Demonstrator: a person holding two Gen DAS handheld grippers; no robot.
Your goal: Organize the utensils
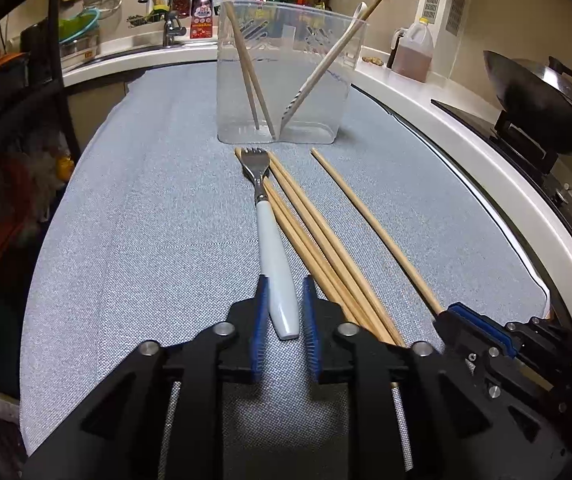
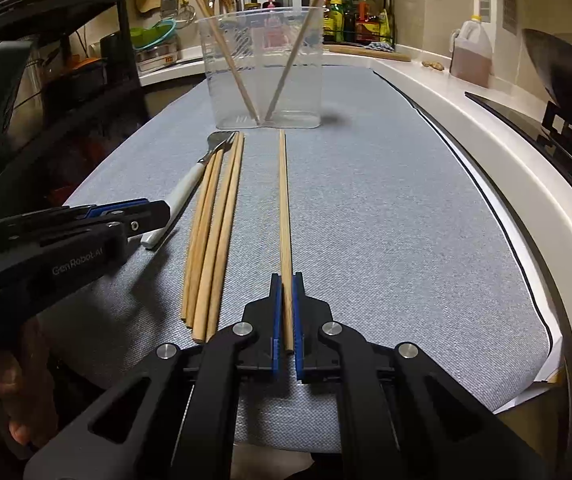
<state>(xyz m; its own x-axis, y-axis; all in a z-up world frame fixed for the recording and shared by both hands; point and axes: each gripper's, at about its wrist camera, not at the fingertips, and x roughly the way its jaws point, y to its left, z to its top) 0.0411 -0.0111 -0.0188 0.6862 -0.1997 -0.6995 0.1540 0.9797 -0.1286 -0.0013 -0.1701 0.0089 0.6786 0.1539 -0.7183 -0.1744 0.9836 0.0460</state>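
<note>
Both tools are down low over the grey mat (image 1: 134, 240) on the tabletop, each lined up on a different utensil, which makes sense since they're splitting the pile.

The left hand-held gripper (image 1: 284, 320) straddles the white handle of the fork (image 1: 274, 264) at lower centre of its frame. There's a visible gap on each side between the blue pads (image 1: 257, 320) and the handle, so it's released, not gripping. The fork lies flat with its tines pointing up-frame toward the clear container (image 1: 286, 76), partly resting over the bundle of chopsticks (image 1: 314, 240). I'd guess going for the handle end is deliberate: it's the fat part and the end nearest the hand.

The right hand-held gripper (image 2: 285, 320) is clenched on the single chopstick (image 2: 284, 208) that lies apart from the bundle, right of it in the middle of the frame. The pads pinch it near its close end and the stick runs straight up-frame toward the container, so a lift and tilt should drop it in.

The container stands upright at the far end of the mat, upper centre, with a few chopsticks and what looks like a spoon already leaning inside. So the sorting looks partway done: fork, bundle and lone stick are still outside.
</note>
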